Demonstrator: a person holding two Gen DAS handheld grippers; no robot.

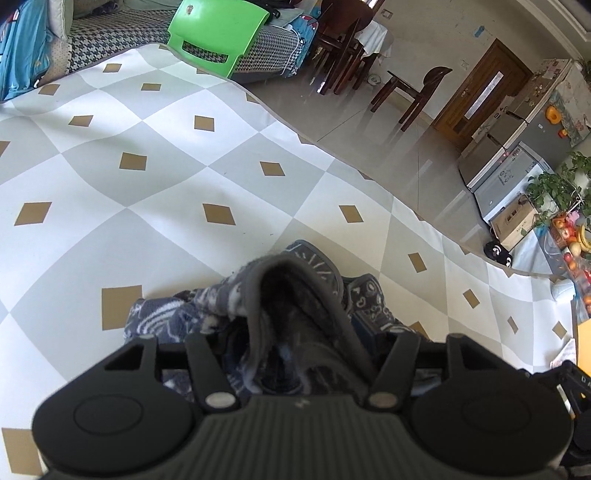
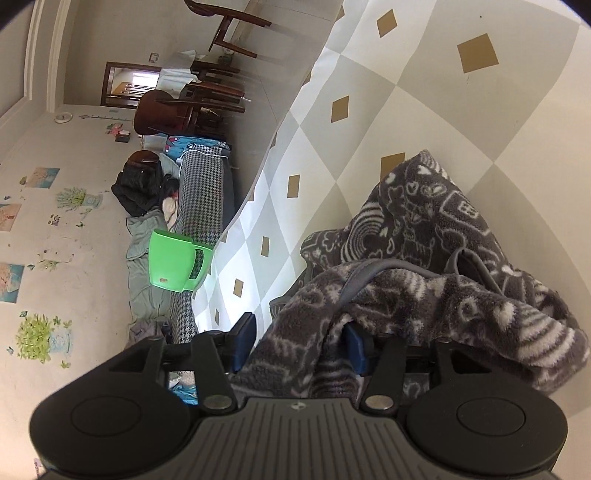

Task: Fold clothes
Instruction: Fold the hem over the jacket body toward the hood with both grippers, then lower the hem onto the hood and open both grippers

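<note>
While the grey patterned fleece garment (image 1: 295, 295) lies bunched on the checked mat (image 1: 147, 166), near the mat's edge that borders the tiled floor (image 1: 388, 122), both grippers are at it. The left gripper (image 1: 295, 343) has its jaws parted, with fleece lying loosely between them. The right gripper (image 2: 299, 343) likewise has its jaws released; fleece drapes between its blue fingers (image 2: 356, 349), not pinched. A green plastic chair (image 1: 218, 33) stands at the mat's far edge.
</note>
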